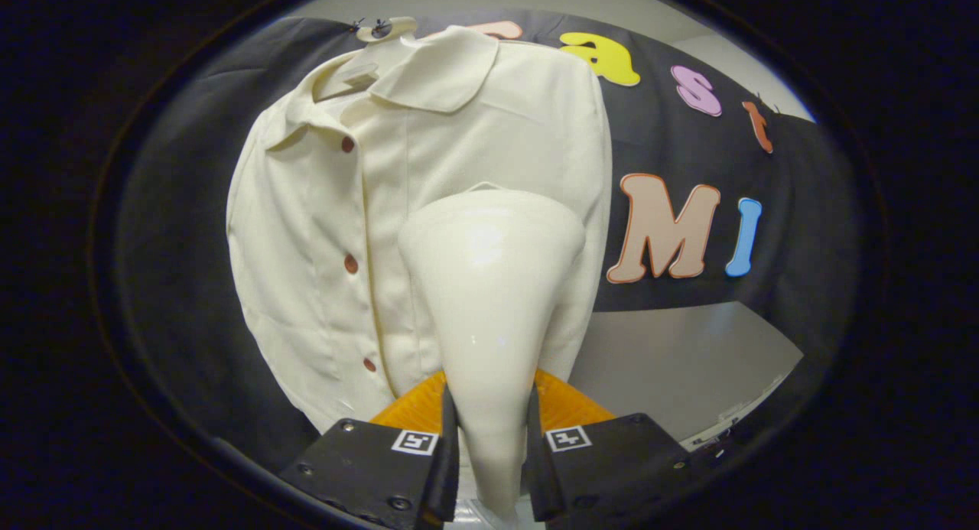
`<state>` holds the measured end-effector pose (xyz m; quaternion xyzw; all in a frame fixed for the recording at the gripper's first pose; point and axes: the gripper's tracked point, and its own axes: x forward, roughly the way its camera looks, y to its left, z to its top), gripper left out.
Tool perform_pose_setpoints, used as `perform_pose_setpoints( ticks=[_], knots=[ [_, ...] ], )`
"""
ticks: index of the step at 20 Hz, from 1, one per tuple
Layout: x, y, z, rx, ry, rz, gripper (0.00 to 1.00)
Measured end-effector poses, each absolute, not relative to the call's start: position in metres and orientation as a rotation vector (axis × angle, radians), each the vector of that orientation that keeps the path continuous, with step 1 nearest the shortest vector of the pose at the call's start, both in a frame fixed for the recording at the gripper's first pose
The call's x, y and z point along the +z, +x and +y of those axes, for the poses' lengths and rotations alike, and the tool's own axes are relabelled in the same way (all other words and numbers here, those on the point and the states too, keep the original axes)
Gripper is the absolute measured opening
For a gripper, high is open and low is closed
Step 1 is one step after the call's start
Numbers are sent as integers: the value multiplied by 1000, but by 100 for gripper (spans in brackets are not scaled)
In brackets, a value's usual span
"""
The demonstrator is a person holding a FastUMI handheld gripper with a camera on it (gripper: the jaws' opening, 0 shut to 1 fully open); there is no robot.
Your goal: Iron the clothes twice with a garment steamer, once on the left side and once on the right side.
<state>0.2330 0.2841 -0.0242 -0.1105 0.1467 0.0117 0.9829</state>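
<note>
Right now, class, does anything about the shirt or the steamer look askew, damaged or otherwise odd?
Nothing stands out. The cream shirt hangs buttoned on its hanger, its collar lying flat. The hand-held gripper is shut on the steamer, whose wide head faces the shirt's front.

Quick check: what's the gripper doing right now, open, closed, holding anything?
Gripper: closed, both fingers pressing on the handle of the glossy cream cone-shaped garment steamer, its head up against the cream button-front shirt.

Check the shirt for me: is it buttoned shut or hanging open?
Buttoned shut. The shirt hangs on its hanger with the front edges overlapped and buttons fastened down the placket. The gripper is shut on the steamer.
</note>
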Motion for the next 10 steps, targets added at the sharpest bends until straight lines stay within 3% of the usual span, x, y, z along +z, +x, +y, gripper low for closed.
perform_pose_setpoints(
  ticks=[10],
  knots=[
    [-103, 236, 270, -29, -178, 421, 37]
  ],
)
